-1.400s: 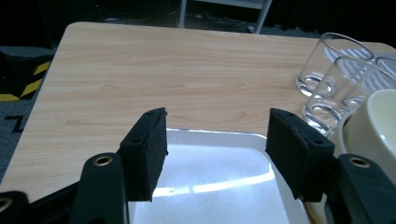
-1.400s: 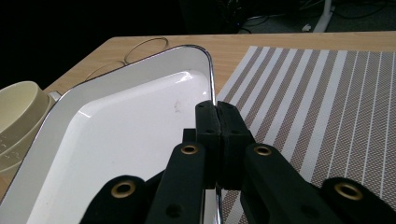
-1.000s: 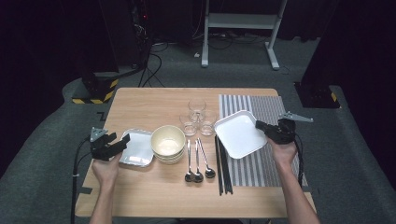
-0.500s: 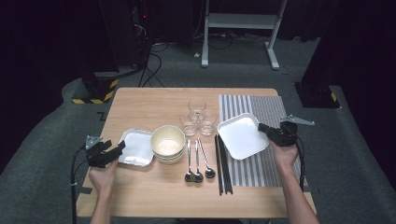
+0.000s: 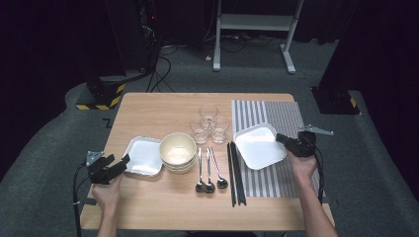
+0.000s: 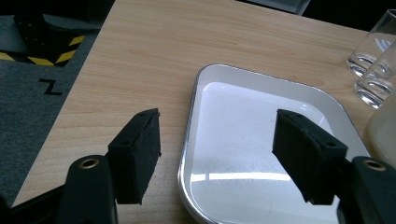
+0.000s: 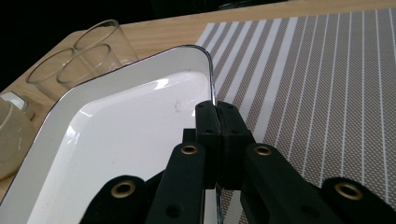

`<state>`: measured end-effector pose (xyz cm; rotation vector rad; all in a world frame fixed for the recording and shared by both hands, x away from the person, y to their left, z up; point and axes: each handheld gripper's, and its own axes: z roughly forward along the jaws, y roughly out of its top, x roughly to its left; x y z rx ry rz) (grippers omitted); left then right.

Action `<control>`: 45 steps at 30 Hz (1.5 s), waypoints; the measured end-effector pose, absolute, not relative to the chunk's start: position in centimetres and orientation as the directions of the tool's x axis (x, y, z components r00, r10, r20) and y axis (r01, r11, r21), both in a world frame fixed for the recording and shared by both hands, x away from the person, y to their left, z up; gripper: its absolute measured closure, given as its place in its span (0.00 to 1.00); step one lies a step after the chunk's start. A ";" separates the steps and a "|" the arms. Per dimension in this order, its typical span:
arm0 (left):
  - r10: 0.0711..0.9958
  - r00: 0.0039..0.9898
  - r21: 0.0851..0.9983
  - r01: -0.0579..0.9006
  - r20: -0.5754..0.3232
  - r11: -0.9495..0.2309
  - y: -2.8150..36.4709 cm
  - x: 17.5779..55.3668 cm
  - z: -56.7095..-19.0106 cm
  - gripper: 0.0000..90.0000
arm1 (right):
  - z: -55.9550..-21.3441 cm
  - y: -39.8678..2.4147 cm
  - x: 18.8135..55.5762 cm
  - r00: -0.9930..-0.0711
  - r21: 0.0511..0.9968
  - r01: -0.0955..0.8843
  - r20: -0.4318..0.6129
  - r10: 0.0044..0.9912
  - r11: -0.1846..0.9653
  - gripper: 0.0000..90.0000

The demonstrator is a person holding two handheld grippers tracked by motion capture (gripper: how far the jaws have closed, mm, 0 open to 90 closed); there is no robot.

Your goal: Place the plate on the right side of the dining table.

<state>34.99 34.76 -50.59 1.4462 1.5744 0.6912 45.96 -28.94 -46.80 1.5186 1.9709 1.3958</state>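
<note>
Now the right gripper (image 7: 218,140), clamped on the rim of the white square plastic tray (image 5: 258,144), should lower it flat onto the striped grey placemat (image 5: 289,118); the left gripper (image 6: 217,156), jaws just widening with nothing between the pads, waits beside the other white tray (image 6: 243,144), left of the placemat.

Light falls from above onto the table (image 5: 163,212), which is bright and evenly lit while the room around and beyond it sinks into near black. The white tray (image 6: 243,154) carries a streak of glare. The close jaws look soft, slightly out of focus.
</note>
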 end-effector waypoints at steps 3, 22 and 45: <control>0.974 0.053 0.855 0.492 -0.219 0.165 34.9 34.8 -50.8 0.36 | -47.1 -29.2 45.9 -0.394 0.813 0.581 0.318 0.862 -0.035 0.98; 0.974 0.036 0.846 0.503 -0.223 0.175 35.3 33.9 -52.4 0.33 | -49.1 -31.0 45.8 -0.288 0.800 0.592 0.324 0.901 -0.099 0.98; 0.971 0.019 0.847 0.495 -0.237 0.197 36.0 33.9 -53.2 0.30 | -51.4 -31.9 47.2 -0.165 0.763 0.629 0.320 0.933 -0.150 0.98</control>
